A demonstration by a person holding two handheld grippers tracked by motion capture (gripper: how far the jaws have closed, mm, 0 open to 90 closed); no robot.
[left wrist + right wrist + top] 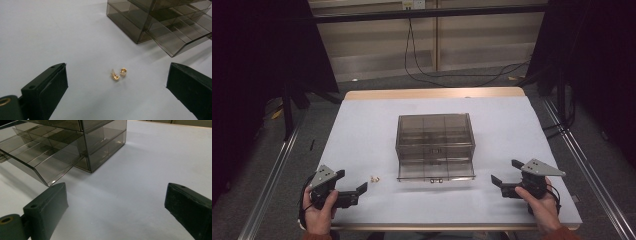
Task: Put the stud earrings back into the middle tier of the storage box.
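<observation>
A smoky transparent drawer cabinet (435,139) stands mid-table, its middle drawer (436,171) pulled out toward me. Two small gold pieces (374,178) lie on the white table just left of that drawer; in the left gripper view the gold pieces (118,74) rest a short way ahead, between the jaws' lines. My left gripper (351,182) rests at the near left, open and empty, pointing right toward the pieces. At the near right my right gripper (507,172) is open too, with nothing in it, aimed at the cabinet (75,142).
The white table (362,130) has bare surface around the cabinet. Its front edge runs just below both hands. Metal rails (272,175) flank the table on each side, and cables (427,75) lie on the floor beyond the far edge.
</observation>
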